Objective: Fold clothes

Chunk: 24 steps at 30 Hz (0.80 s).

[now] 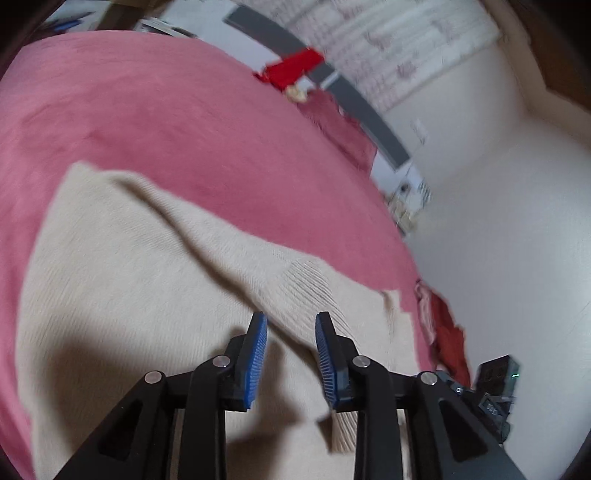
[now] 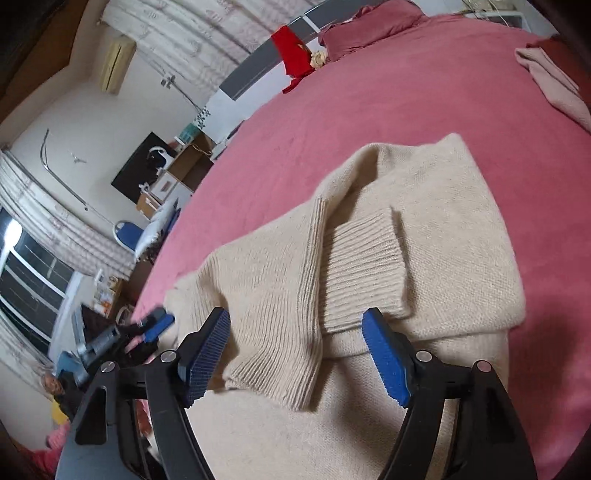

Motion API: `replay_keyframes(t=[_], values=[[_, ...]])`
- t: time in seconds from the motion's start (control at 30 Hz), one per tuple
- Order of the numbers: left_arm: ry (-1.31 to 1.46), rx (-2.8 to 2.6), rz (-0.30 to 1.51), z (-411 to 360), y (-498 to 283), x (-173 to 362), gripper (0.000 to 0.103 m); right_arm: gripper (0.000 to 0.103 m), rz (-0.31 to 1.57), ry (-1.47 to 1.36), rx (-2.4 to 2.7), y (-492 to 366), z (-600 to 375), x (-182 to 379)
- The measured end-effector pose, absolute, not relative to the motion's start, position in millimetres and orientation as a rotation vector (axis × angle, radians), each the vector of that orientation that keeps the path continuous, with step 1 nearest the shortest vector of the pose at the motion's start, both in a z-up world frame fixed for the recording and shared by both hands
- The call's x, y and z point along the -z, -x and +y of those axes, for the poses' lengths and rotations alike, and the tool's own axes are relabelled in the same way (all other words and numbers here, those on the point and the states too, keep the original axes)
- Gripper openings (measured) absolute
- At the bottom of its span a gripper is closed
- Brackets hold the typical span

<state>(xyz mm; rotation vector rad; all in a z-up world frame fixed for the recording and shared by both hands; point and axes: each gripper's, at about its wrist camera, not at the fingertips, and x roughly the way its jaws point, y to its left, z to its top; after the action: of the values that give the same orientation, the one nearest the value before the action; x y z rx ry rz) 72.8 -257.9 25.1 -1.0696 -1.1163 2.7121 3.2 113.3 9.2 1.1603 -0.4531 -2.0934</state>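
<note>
A cream knitted sweater (image 1: 147,277) (image 2: 424,221) lies partly folded on a pink bed cover (image 1: 166,110) (image 2: 369,92). Two ribbed sleeve cuffs (image 2: 362,266) lie across its body. My left gripper (image 1: 291,317) hovers just over a sleeve fold, its blue pads a short way apart with nothing pressed between them. My right gripper (image 2: 295,314) stands wide open above the cuffs; the nearer cuff end (image 2: 280,376) lies below the gap, untouched. In the right wrist view the left gripper (image 2: 155,325) shows blurred at the sweater's left edge.
A red cloth (image 1: 295,66) (image 2: 291,55) and a pink pillow (image 2: 369,22) lie at the bed's far end. A pale pink garment (image 2: 550,74) rests at the far right. Red clothes (image 1: 447,332) hang at the bed's edge. Beside the bed stand a blue chair (image 2: 127,229) and cabinets (image 2: 144,166).
</note>
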Motion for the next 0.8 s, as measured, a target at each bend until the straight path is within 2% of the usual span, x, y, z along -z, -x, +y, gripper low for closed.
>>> replay_keyframes(t=[0.13,0.2,0.3,0.33,0.4,0.47,0.5,0.57,0.67,0.8], values=[[1.239,-2.794,-0.931,-279,-36,-24,0.027,0.075,-0.279,-1.043,2.19,-26,102,-26],[1.344,-2.853,-0.869,-301,-22,-19,0.022,0.075,-0.161,-1.015,2.182,-35,72,-29],[1.376,-2.879,-0.967,-343,-12,-24,0.021,0.075,0.013,-1.01,2.135,-45,18,-31],[1.407,-2.903,-0.993,-355,-12,-27,0.024,0.075,0.076,-1.003,2.107,-53,1,-28],[1.494,-2.937,-1.029,-376,-16,-31,0.024,0.075,0.263,-0.975,2.017,-77,-36,-16],[1.461,-2.956,-1.081,-385,-30,-40,0.024,0.076,0.477,-0.974,1.942,-99,-66,-3],[1.386,-2.959,-1.099,-382,-39,-46,0.024,0.077,0.508,-0.948,1.918,-108,-71,-2],[1.259,-2.961,-1.093,-371,-54,-58,0.024,0.077,0.498,-0.873,1.884,-124,-69,-6],[1.174,-2.928,-0.907,-323,-57,-72,0.024,0.077,0.308,-0.823,1.951,-123,-45,-23],[1.122,-2.763,-0.693,-244,-39,-78,0.025,0.077,0.145,-0.821,2.086,-106,-22,-40]])
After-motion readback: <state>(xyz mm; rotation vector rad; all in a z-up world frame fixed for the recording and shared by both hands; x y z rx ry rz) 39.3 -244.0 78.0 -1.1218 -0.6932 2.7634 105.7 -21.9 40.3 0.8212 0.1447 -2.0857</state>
